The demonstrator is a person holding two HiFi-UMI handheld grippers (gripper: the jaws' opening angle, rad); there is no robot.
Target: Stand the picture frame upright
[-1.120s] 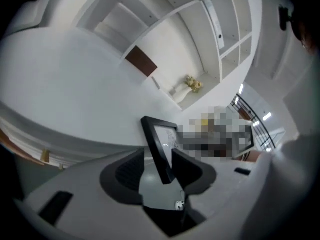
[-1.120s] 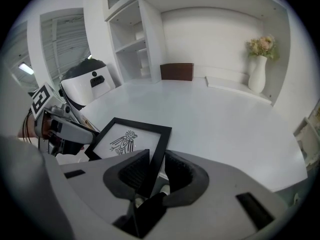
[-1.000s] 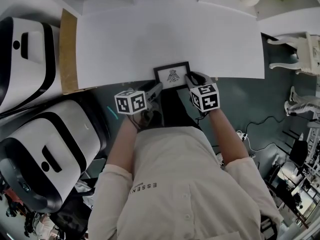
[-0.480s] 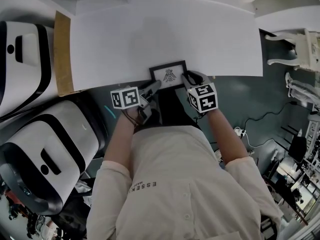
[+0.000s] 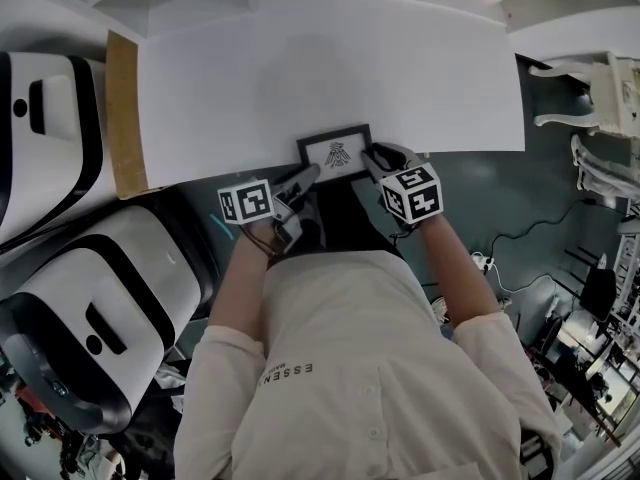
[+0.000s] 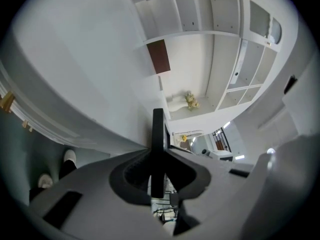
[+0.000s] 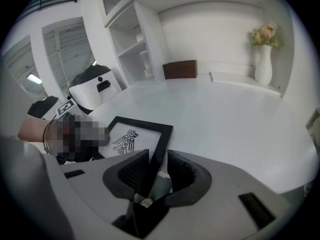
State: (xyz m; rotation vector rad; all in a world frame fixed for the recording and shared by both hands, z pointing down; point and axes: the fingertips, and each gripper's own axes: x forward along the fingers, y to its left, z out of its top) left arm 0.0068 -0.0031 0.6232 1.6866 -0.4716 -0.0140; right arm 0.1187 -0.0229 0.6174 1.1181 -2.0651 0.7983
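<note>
Left gripper (image 5: pixel 305 175): my jaws have just been closing and now clamp the left edge of the black picture frame (image 5: pixel 336 151). The frame sits face up at the near edge of the white table (image 5: pixel 300 68), bird print showing. Right gripper (image 5: pixel 375 156): jaws grip the frame's right edge. Far right, on the ledge behind: a white vase (image 7: pixel 263 66) holding pale flowers (image 7: pixel 265 33).

matt black picture frame (image 5: pixel 335 152) on a smooth, matt white table (image 5: pixel 330 68).
</note>
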